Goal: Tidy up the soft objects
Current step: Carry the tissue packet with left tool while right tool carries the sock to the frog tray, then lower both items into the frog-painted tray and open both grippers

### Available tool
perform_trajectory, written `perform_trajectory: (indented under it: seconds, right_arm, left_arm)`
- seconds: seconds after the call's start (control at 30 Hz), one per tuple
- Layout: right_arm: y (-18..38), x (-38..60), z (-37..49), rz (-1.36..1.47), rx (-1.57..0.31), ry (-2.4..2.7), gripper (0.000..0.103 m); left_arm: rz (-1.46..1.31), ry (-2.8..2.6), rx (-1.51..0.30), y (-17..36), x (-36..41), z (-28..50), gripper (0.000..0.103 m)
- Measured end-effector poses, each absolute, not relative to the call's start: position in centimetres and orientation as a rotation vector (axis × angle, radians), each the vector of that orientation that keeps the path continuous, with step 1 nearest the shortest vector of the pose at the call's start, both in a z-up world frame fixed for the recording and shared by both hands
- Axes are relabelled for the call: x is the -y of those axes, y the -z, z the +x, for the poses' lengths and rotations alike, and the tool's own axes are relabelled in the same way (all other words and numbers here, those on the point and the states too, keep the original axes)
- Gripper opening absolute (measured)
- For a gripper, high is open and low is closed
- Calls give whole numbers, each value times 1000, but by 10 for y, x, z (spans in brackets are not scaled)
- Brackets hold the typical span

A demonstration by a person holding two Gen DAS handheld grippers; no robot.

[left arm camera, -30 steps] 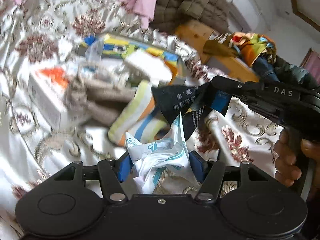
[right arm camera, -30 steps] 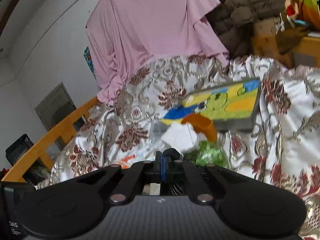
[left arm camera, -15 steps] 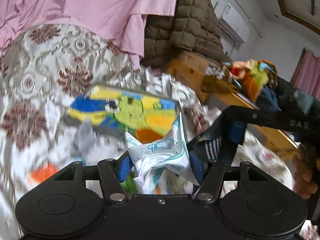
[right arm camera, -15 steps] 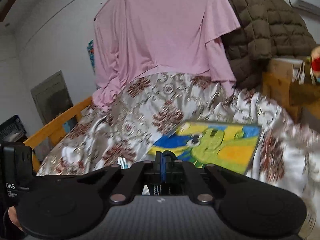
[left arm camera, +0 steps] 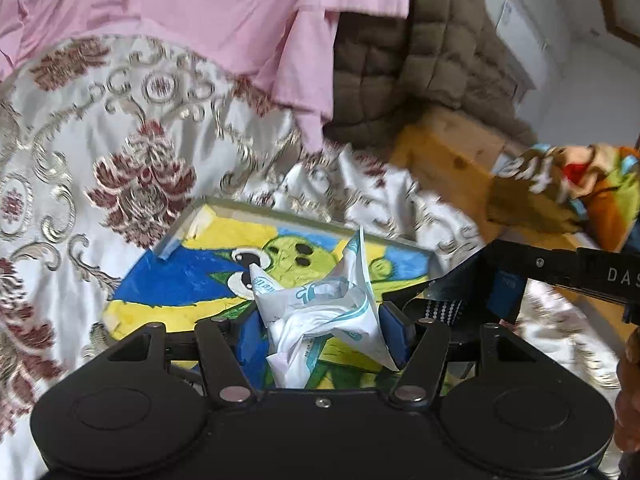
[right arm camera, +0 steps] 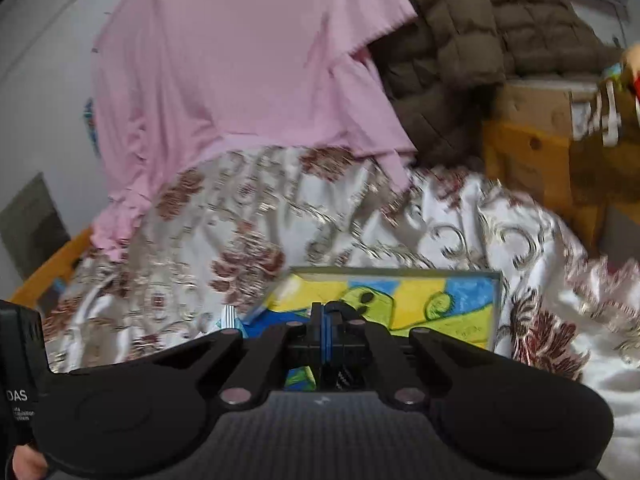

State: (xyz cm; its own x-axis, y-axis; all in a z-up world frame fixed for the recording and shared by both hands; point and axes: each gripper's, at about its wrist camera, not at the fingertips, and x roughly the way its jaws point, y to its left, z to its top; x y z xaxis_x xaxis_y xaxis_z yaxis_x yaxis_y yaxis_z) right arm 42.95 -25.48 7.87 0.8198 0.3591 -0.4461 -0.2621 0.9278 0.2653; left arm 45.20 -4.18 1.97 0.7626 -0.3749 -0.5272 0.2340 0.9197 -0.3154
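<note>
Pinching a crumpled white wrapper (left arm camera: 320, 320), left gripper (left arm camera: 324, 332) hangs over painted tray (left arm camera: 168, 280). Right gripper (right arm camera: 326, 336) clamped together on dark patterned fabric (left arm camera: 444, 306). Both light, floppy; grab bunched middle.

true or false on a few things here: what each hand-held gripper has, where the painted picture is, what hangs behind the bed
1. The left hand-held gripper holds a crumpled white and teal wrapper. True.
2. The right hand-held gripper stands wide open. False: its jaws are shut, with a dark strap pinched between them in the left wrist view.
3. The painted picture lies on the floral bedspread. True.
4. A green shirt hangs behind the bed. False: the hanging garment is a pink shirt.
5. A brown quilted jacket hangs beside the pink shirt. True.
</note>
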Motion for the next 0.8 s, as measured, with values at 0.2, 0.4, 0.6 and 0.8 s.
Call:
perform_trajectory:
  seconds: [0.2, 0.4, 0.6, 0.8]
  right_arm:
    - [-40, 262, 457, 223, -590, -282, 1]
    - [-16, 270, 458, 229, -634, -278, 4]
    - [-7, 274, 452, 187, -649, -256, 17]
    - [-9, 279, 444, 176, -666, -251, 50]
  left_arm:
    - [-223, 322, -712, 17, 51, 493, 63]
    - [-186, 314, -785, 39, 61, 506, 63]
    - [-148, 291, -819, 50, 70, 510, 68]
    - [-138, 264, -804, 45, 69, 505, 77]
